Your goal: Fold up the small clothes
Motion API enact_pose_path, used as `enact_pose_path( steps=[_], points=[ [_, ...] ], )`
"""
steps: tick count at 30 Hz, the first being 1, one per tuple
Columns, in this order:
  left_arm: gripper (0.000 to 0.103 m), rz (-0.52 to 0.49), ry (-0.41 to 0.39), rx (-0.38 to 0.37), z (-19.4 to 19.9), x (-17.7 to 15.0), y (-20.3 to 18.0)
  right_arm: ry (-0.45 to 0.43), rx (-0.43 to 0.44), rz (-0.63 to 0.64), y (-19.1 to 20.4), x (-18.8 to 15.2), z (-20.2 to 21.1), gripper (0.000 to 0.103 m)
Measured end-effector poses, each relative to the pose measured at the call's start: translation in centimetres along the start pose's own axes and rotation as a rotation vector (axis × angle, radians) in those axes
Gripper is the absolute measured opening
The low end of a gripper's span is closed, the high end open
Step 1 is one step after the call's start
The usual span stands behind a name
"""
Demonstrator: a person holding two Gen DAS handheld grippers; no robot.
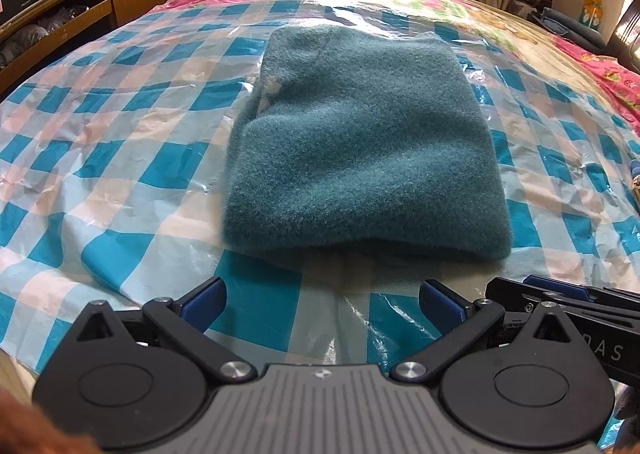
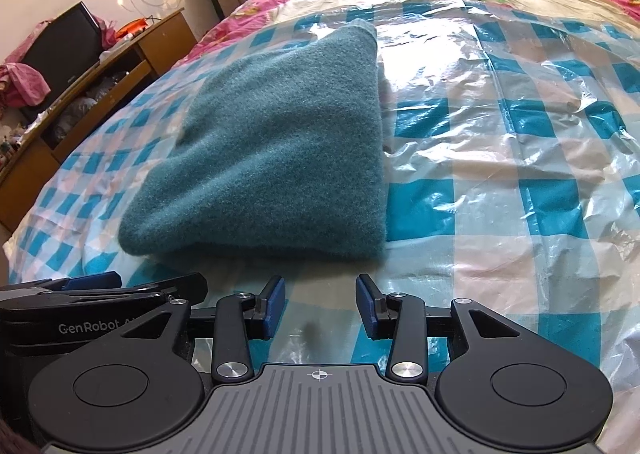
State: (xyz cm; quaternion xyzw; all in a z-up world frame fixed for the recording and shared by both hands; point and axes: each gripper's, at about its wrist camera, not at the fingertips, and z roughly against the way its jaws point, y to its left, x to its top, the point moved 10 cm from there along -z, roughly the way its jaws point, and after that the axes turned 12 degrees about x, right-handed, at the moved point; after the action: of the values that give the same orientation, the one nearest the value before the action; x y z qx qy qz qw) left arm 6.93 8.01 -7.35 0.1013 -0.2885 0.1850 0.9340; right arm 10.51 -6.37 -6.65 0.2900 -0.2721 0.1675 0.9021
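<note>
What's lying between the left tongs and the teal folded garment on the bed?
Nothing but bare checked plastic sheet. In the left wrist view, the open left tongs stand just short of the teal garment, with only the sheet between them.

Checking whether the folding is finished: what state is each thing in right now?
Teal garment: folded into a compact bundle, lying on the checked plastic sheet, untouched.
Left gripper: open, empty, short of the garment.
Right gripper: open, empty, short of the garment.
</note>
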Motion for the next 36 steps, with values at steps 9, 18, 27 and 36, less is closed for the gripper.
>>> enact_pose_path(
  steps=[9, 18, 27, 36],
  points=[
    [0.103, 0.007, 0.008, -0.005, -0.07, -0.22, 0.07, -0.001, 0.001, -0.001, 0.00, 0.00, 0.04, 0.039],
    [0.103, 0.002, 0.018, 0.010, -0.29, -0.54, 0.16, -0.003, 0.006, -0.004, 0.15, -0.20, 0.26, 0.039],
    [0.103, 0.003, 0.023, 0.009, -0.30, -0.55, 0.21, 0.000, 0.006, -0.006, 0.21, -0.34, 0.26, 0.039],
    [0.103, 0.008, 0.034, 0.009, -0.35, -0.80, 0.25, 0.000, 0.009, -0.008, 0.29, -0.51, 0.24, 0.039]
  ],
)
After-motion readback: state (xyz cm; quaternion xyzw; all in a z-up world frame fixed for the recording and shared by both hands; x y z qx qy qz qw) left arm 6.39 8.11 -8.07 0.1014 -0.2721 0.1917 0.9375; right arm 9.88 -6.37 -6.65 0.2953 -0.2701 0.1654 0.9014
